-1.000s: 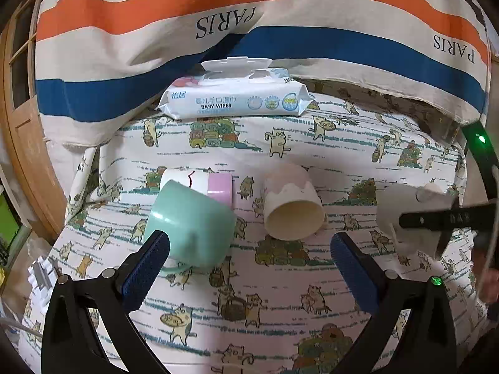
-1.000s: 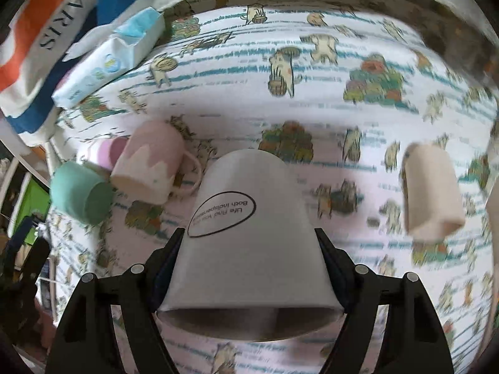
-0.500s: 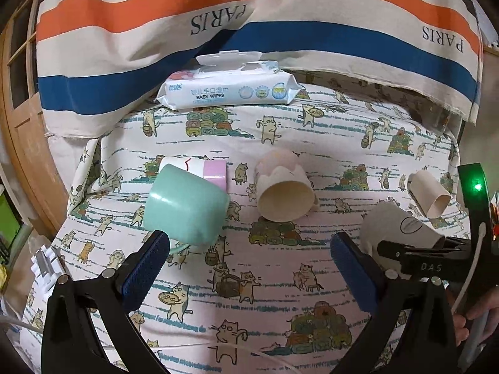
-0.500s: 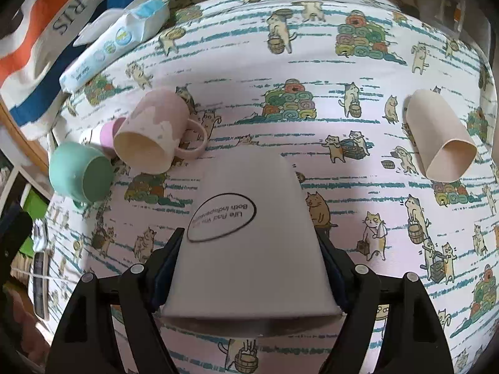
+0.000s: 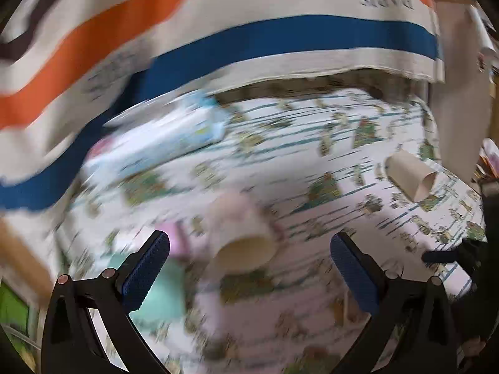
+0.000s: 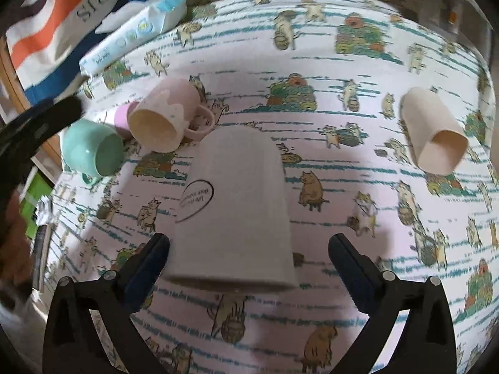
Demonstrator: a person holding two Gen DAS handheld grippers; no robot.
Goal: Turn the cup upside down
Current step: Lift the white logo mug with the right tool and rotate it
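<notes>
**Right wrist view: grey cup stands mouth-down, jaws let go**

Right wrist view shows the grey cup (image 6: 232, 208) standing upside down on the cat-print cloth (image 6: 358, 162), its rim flat against the fabric and its closed base pointing away from the camera. It sits straight ahead of the right gripper (image 6: 249, 254), between the two fingers, but the jaws are spread wide and a gap shows on each side, so nothing is gripped. For this cup the flip looks done; what remains is to draw the gripper clear without knocking it.

Ahead and to the left lie a pink mug (image 6: 167, 115) and a green cup (image 6: 92, 148), both on their sides with mouths open toward the camera. Ahead and to the right a cream cup (image 6: 432, 134) also lies on its side. If these count as part of the job, they are not yet turned.

Left wrist view is heavily blurred. The left gripper (image 5: 249, 251) has its jaws apart and holds nothing; the pink mug (image 5: 241, 233) lies just ahead between its fingers, which suggests it may be the next one taken.
</notes>
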